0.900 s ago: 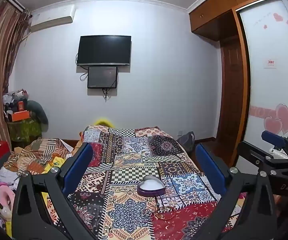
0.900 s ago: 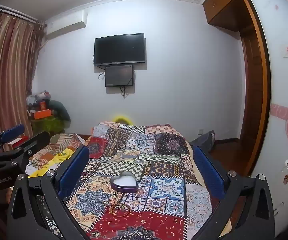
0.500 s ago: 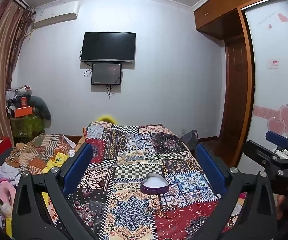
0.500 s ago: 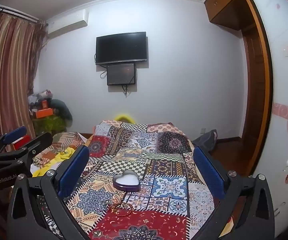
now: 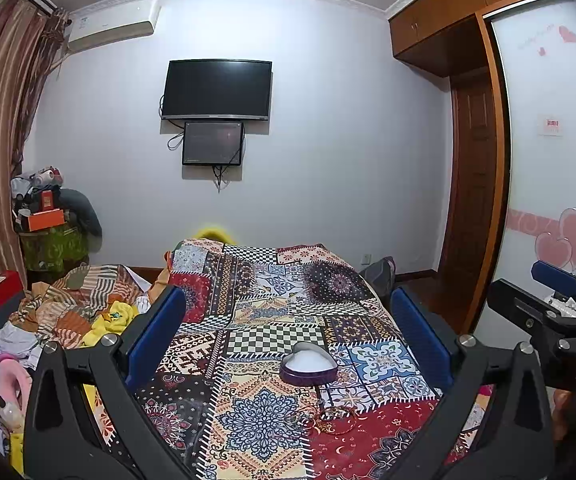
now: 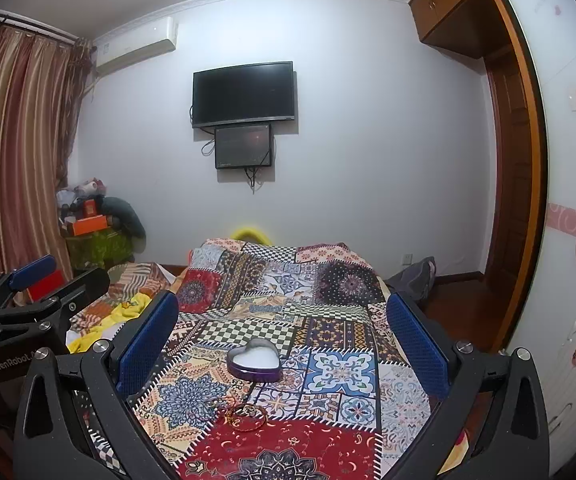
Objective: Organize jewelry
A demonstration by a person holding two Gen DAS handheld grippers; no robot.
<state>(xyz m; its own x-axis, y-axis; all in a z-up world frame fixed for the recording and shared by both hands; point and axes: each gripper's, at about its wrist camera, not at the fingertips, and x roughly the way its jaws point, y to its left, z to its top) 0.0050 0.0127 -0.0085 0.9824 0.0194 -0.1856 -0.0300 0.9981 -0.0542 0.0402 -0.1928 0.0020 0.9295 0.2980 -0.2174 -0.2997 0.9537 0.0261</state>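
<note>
A purple heart-shaped box (image 5: 308,368) with a white inside lies open on the patchwork bedspread (image 5: 272,304). It also shows in the right wrist view (image 6: 253,365). Thin bracelets and a chain (image 5: 327,416) lie in a small heap on the cloth just in front of the box, and show in the right wrist view (image 6: 244,412) too. My left gripper (image 5: 288,340) is open and empty, held above the near end of the bed. My right gripper (image 6: 282,336) is open and empty beside it. Both are well short of the jewelry.
A pile of clothes and bedding (image 5: 68,316) lies left of the bed. A wardrobe (image 5: 475,184) and a sliding door with heart stickers (image 5: 559,208) stand on the right. A dark bag (image 6: 415,276) sits on the floor by the bed. A white suitcase (image 6: 575,364) is at far right.
Both grippers have tilted down and shifted a little, so the box and the jewelry heap now sit more fully in view. Nothing on the bed has moved.
</note>
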